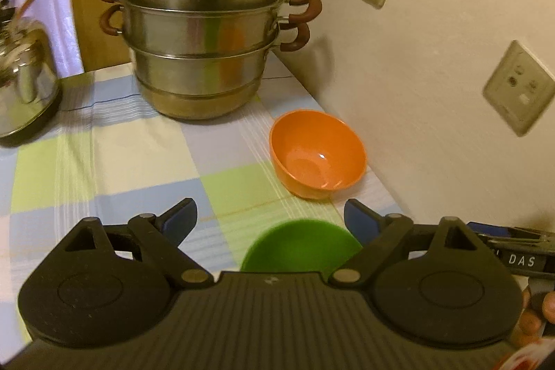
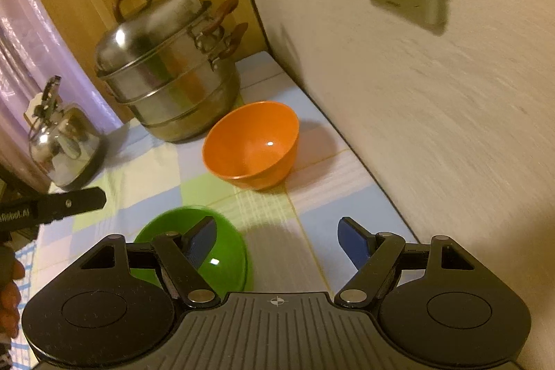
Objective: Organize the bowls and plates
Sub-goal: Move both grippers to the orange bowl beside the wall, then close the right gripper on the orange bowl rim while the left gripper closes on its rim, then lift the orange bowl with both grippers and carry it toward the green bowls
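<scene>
Orange bowl (image 1: 317,155) and green bowl (image 2: 194,248) sit empty on checked cloth (image 1: 114,158); left tongs (image 1: 270,215), right tongs (image 2: 277,238) both spread, gripping nothing.

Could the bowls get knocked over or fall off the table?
Maybe. The orange bowl sits close to the wall, so a tool finger could bump the wall when reaching around it. The green bowl lies partly hidden under the open right tool, so it could get nudged. The big steamer pot stands just behind.

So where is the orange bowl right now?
The orange bowl sits upright on the checked cloth near the wall, between the steamer pot and the green bowl.
</scene>
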The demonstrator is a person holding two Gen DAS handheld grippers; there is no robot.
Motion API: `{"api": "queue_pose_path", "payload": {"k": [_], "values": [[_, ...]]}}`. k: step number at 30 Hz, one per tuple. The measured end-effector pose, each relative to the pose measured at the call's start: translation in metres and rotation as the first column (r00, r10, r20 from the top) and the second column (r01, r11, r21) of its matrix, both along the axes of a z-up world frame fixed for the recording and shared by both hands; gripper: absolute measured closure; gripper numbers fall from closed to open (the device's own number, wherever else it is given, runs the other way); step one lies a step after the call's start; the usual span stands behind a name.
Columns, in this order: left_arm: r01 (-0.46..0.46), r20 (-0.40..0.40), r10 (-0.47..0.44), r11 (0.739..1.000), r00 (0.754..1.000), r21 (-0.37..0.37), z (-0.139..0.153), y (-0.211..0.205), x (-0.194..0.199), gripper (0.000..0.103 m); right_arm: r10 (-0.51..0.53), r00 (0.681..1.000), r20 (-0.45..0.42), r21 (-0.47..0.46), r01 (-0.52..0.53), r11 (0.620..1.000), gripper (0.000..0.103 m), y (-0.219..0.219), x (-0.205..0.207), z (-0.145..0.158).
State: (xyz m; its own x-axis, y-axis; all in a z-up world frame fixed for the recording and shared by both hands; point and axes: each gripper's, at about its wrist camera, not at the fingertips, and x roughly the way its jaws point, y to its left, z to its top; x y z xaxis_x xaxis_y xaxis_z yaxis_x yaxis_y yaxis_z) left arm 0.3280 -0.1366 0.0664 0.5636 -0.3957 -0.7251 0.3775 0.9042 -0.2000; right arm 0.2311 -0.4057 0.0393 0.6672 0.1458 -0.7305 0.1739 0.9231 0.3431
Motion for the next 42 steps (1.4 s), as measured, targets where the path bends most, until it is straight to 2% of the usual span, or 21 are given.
{"api": "queue_pose_path", "payload": {"k": [6,8,13,18,26,29,33,37,42], "values": [[0.004,-0.046,-0.004,1.000,0.999,-0.006,-0.027,-0.013,0.051,0.021,-0.009,1.000,-0.012,-0.010,0.009,1.000,0.026,-0.004,0.041,-0.020],[0.003,-0.063,-0.003,1.000,0.998,-0.003,-0.039,-0.018,0.070,0.028,-0.014,1.000,-0.011,-0.011,0.014,1.000,0.029,-0.007,0.056,-0.028],[0.014,-0.104,-0.014,1.000,0.995,0.000,-0.062,-0.035,0.108,0.041,-0.027,1.000,-0.016,-0.003,0.027,1.000,0.044,-0.015,0.096,-0.050],[0.037,-0.138,-0.045,0.998,0.989,-0.059,-0.078,-0.052,0.134,0.054,-0.031,0.999,-0.034,0.027,0.032,0.999,0.052,-0.021,0.128,-0.073],[0.082,-0.182,-0.084,0.996,0.980,-0.019,-0.104,-0.075,0.157,0.074,-0.010,0.997,-0.081,0.039,0.014,0.999,0.067,-0.023,0.163,-0.098],[0.094,-0.201,-0.094,0.996,0.975,-0.007,-0.113,-0.081,0.160,0.082,-0.011,0.994,-0.104,0.044,0.016,0.999,0.076,-0.023,0.170,-0.107],[0.092,-0.205,-0.086,0.996,0.975,0.020,-0.116,-0.084,0.160,0.089,-0.004,0.995,-0.104,0.057,0.010,0.998,0.086,-0.022,0.176,-0.112],[0.067,-0.206,-0.064,0.998,0.976,0.009,-0.108,-0.081,0.156,0.091,-0.012,0.992,-0.126,0.022,0.015,1.000,0.088,-0.018,0.176,-0.107],[0.070,-0.188,-0.070,0.998,0.980,-0.004,-0.082,-0.077,0.143,0.091,0.001,0.995,-0.098,0.003,-0.001,1.000,0.088,-0.016,0.166,-0.085]]}}
